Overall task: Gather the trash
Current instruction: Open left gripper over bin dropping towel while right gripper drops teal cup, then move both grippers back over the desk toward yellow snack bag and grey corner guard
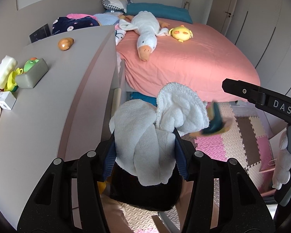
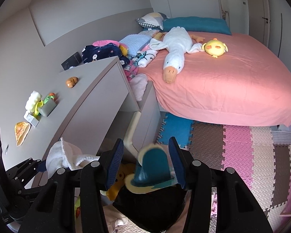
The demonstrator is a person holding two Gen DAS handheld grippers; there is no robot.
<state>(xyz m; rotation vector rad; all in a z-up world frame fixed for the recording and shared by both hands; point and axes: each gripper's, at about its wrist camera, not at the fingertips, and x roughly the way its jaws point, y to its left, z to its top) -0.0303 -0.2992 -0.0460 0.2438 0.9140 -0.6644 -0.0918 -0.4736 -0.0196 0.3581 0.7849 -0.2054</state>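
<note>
My left hand-held gripper (image 1: 144,153) is clenched on a bunched white cloth (image 1: 155,124), its blue pads pressing the fabric from both sides above a black bag (image 1: 145,192) that sits open just below. My right hand-held gripper (image 2: 146,163) has a teal and cream wrapper (image 2: 151,169) between its fingers over the same black bag, but I cannot tell whether the pads press it. Both hang beside the grey surface (image 1: 48,104), off its near right edge, above the foam floor mat (image 2: 242,151).

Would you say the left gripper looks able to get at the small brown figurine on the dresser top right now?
Probably not yet: the left gripper is full of white cloth, so it would need emptying first, though the path across the dresser top to the brown figurine looks clear.
</note>
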